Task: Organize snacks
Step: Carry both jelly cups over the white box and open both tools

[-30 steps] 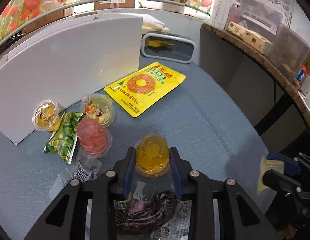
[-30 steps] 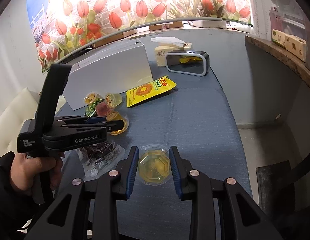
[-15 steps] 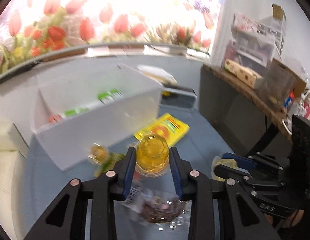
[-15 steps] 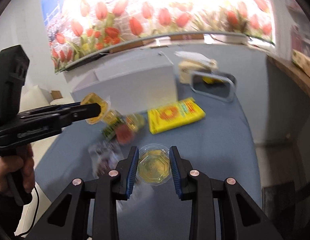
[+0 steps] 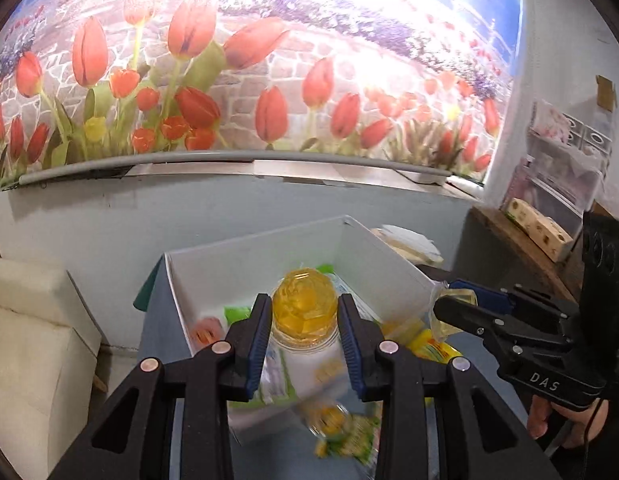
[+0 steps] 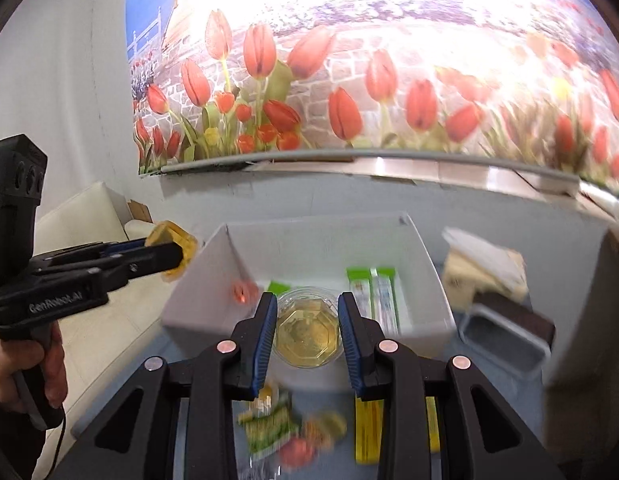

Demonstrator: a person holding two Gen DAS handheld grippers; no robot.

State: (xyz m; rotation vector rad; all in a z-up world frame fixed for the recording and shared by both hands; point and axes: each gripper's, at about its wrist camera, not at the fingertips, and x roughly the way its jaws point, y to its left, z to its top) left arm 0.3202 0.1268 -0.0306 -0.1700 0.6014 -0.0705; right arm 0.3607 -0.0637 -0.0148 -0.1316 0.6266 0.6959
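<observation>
Left wrist view: your left gripper is clamped on an orange jelly cup, held up in the air at the near wall of the white box. Right wrist view: your right gripper grips a paler yellow jelly cup the same way, in front of the same box. Both cups are off the table and neither is in the box yet.

Below the grippers, blurred, loose snacks lie on the blue table near its front edge: a green packet, a red cup and a yellow pouch. Further back, the box is open at the top and already holds green-and-white stick packs and a reddish item by its left wall. Beyond the box, towards the table's far right corner, sit a grey tray and a tissue box.

Step in hand, as I judge it: carrying both cups to the box. Next you need each cup over the opening, past the near wall, lowered, then let go. Keep the grippers apart, since they converge on one box. The loose snacks remain to sort.
</observation>
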